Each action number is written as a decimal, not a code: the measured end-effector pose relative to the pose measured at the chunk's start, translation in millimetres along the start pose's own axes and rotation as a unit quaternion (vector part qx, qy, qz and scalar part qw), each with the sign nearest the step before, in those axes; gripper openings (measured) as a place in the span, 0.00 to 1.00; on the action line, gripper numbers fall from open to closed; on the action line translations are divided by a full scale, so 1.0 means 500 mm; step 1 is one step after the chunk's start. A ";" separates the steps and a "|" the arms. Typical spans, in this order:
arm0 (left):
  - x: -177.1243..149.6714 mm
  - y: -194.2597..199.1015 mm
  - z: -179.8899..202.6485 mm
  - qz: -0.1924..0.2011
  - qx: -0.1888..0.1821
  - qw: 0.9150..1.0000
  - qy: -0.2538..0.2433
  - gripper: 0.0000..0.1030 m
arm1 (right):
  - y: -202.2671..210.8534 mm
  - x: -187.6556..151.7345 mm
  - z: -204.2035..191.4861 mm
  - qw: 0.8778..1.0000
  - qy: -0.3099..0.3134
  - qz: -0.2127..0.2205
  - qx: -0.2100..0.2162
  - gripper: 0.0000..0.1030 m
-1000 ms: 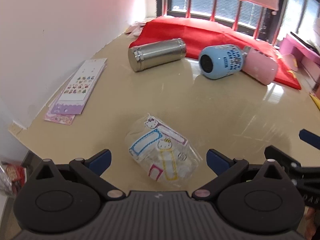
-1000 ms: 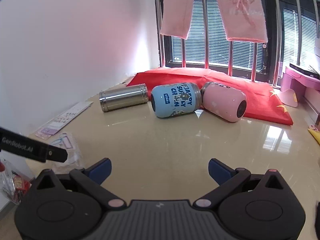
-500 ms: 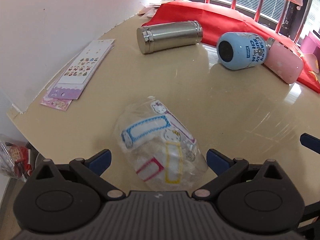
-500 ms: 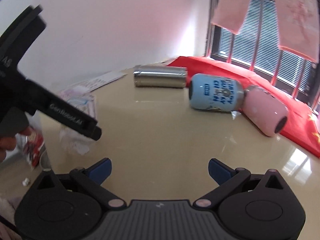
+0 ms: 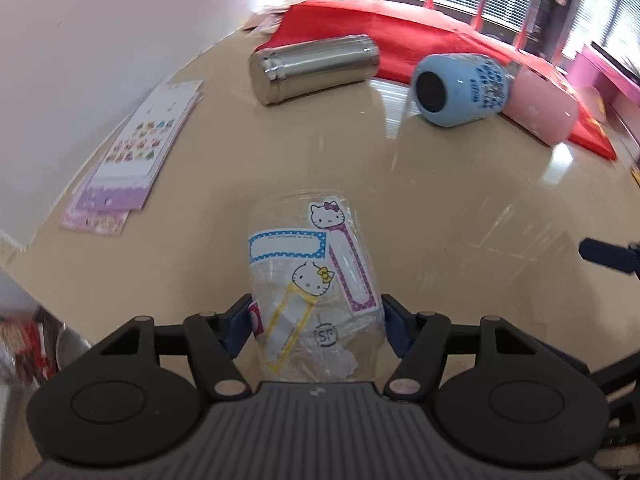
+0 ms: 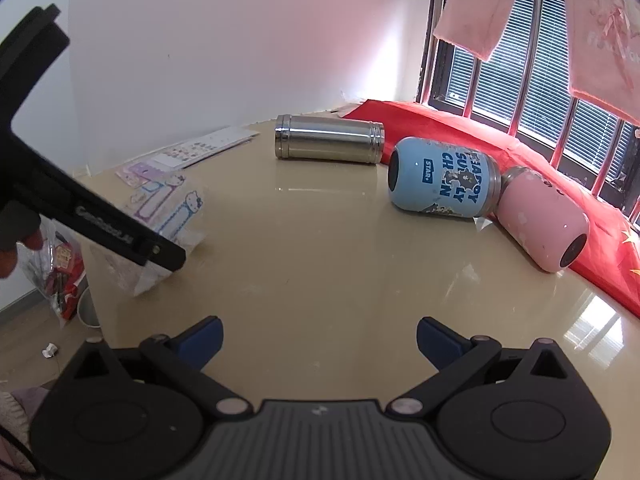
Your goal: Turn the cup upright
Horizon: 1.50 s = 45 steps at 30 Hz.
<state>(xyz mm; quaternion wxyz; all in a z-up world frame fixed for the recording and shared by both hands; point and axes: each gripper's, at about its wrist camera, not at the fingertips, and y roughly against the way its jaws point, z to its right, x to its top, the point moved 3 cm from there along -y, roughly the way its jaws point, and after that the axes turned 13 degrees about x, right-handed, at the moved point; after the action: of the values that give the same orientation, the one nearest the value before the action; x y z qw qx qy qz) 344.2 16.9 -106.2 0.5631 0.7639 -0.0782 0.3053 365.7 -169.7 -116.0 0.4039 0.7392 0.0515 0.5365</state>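
A clear plastic cup (image 5: 312, 276) with Hello Kitty stickers lies on its side on the beige table (image 5: 460, 200). My left gripper (image 5: 316, 328) has its blue fingers closed against both sides of the cup near its mouth. In the right wrist view the cup (image 6: 168, 216) sits at the left, partly behind the left gripper's black body. My right gripper (image 6: 318, 338) is open and empty above the table's near part.
A steel flask (image 6: 328, 144), a blue cup (image 6: 440, 182) and a pink cup (image 6: 544, 224) lie on their sides at the back by a red cloth (image 6: 460, 128). Sticker sheets (image 5: 140, 152) lie by the wall. The table's left edge is close to the clear cup.
My left gripper has moved forward over the clear cup and its fingers have closed from wide open onto the cup's sides. The right gripper has turned a little to the left.
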 end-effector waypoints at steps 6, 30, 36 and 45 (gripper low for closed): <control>0.004 0.014 -0.006 0.020 -0.010 0.992 -0.127 0.65 | 0.003 -0.008 -0.014 1.000 -0.003 -0.009 -0.004 1.00; -0.013 -0.030 -0.034 0.025 -0.082 0.962 -0.257 0.89 | -0.002 -0.006 -0.069 0.999 -0.013 -0.033 -0.023 1.00; 0.009 0.002 -0.049 0.054 -0.084 0.967 -0.235 1.00 | 0.004 -0.004 -0.076 0.999 -0.014 -0.030 -0.024 1.00; 0.065 -0.019 -0.020 0.009 -0.083 0.974 -0.210 1.00 | 0.013 -0.006 -0.079 0.999 -0.018 -0.027 -0.030 1.00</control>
<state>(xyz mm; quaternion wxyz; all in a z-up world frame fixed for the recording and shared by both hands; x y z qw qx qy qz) 371.2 36.6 -94.2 0.5926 0.7611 -0.2262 0.1354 329.2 -154.4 -110.1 0.4415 0.7347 0.0481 0.5128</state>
